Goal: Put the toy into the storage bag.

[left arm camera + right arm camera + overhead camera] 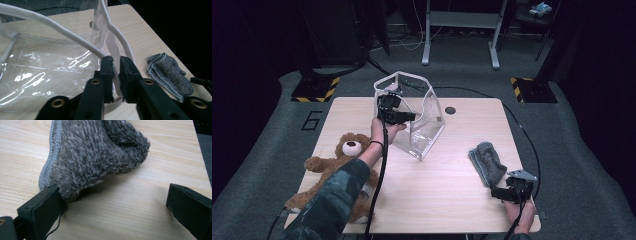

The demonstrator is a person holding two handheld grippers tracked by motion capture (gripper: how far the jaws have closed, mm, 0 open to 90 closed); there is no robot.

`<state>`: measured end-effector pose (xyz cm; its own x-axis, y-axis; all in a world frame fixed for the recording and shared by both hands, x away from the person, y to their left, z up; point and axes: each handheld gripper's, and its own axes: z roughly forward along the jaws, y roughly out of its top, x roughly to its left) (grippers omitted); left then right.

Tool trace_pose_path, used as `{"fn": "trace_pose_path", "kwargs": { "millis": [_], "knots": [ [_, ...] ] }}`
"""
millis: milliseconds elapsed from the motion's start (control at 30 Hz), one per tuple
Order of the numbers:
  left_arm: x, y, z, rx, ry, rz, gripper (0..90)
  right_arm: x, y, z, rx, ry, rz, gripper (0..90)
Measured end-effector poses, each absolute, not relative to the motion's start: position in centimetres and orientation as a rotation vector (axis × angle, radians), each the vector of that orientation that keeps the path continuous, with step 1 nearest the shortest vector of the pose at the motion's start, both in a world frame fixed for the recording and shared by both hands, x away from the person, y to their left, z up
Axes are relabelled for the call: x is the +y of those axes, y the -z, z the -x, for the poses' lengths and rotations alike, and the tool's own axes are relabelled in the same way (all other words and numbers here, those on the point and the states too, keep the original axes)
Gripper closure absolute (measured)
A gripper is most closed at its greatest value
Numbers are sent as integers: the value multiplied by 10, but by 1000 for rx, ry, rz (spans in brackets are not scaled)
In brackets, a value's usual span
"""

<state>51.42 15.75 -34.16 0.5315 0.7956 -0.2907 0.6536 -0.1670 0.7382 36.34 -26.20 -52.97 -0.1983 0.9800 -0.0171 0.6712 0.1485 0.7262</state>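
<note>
From my station I see a clear, glossy plastic bag with off-white fabric piping and straps (422,117) at 12 o'clock on the pale, fine-grained wooden table (437,195), its film throwing white glints, and a matt black left gripper (116,65) with brass-coloured rivets at its seam. At 3 o'clock lies a folded, fuzzy cloth of flecked grey with a lighter grey stitched edge (487,162), beside the black right gripper (112,207) with its grey plate. At 8 o'clock I make out a brown plush teddy bear with a cream muzzle (337,162), partly under my dark green patterned sleeve (334,202), and at 10 and 2 o'clock beyond the table, yellow-and-black striped pads (314,90) on the grey carpet (272,145).
</note>
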Motion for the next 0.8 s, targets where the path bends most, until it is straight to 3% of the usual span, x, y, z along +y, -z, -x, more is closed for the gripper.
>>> {"fn": "trace_pose_path", "kwargs": {
  "millis": [133,233,500,667,767,800],
  "knots": [
    [168,339,-521,1232,-276,-1866,522,-262,530,-363,1935,-817,-1570,16],
    [176,341,-528,1265,-319,-1864,433,-262,530,-363,1935,-817,-1571,16],
    [172,343,-543,1315,-310,-1793,386,-262,530,-363,1935,-817,-1571,16],
    [160,342,-550,1322,-375,-1870,391,-262,530,-363,1936,-819,-1571,16],
    [160,351,-553,1355,-327,-1877,465,-262,530,-363,1935,-818,-1571,17],
    [160,353,-552,1352,-309,-1876,539,-262,530,-363,1935,-820,-1567,17]
  ]
}}
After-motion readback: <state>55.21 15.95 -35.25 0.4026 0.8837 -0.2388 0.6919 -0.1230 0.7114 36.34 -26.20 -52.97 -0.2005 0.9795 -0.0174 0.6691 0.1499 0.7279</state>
